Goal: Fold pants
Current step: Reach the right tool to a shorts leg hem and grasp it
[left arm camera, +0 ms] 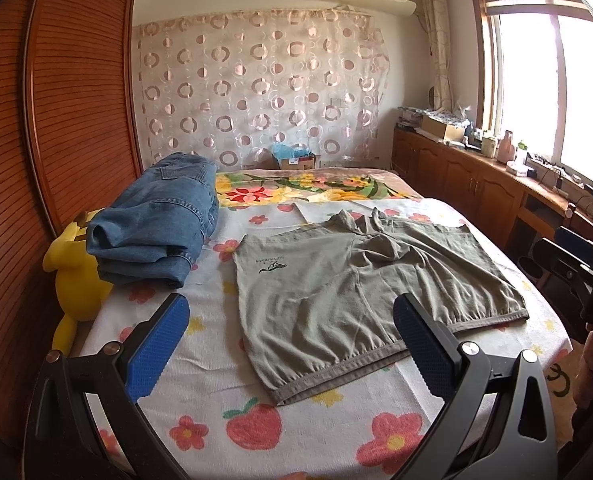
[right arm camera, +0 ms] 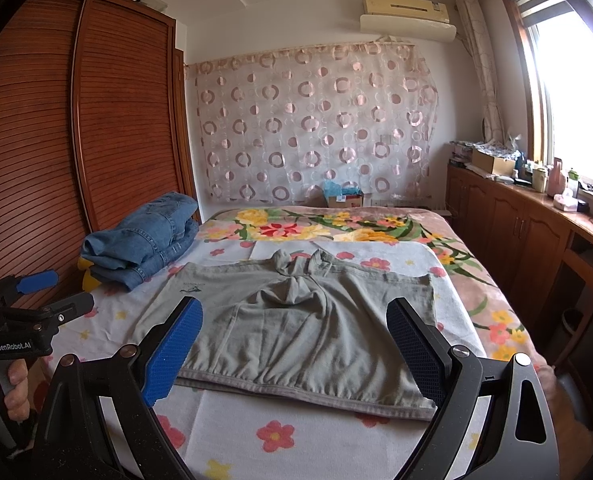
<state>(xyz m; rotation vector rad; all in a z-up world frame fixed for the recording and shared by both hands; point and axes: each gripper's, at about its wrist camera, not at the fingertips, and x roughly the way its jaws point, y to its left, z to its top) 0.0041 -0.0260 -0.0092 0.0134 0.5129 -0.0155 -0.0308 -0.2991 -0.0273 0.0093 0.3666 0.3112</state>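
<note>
Left gripper (left arm camera: 292, 344), fingers spread wide and holding nothing, hangs above the near edge of the bed (left arm camera: 216, 420); its blue pads (left arm camera: 156, 352) frame the waistband end of the grey pants (left arm camera: 336, 292). Right gripper (right arm camera: 296, 348), likewise wide apart and empty, hangs over the same near edge, the pants (right arm camera: 296, 320) lying between its fingers in its own view. Each gripper appears at the margin of the other's view: right gripper (left arm camera: 568, 276) at the right margin, left gripper (right arm camera: 36, 292) at the left margin with a hand (right arm camera: 4, 384) on its grip.

Pants lie flat on the flower-print sheet (right arm camera: 276, 432), waistband toward the cameras, fabric bunched at the far middle, a small dark logo (left arm camera: 270, 266) on the left part. Folded jeans (left arm camera: 156, 228) sit stacked to the left, beside the pants without touching. Yellow plush toy (left arm camera: 76, 280) lies at the bed's left edge, partly under the jeans, against the slatted wardrobe (left arm camera: 36, 120). Farther off: floral blanket (right arm camera: 336, 228), patterned curtain (left arm camera: 256, 88), and counter (right arm camera: 536, 208) below the window (left arm camera: 556, 80).
</note>
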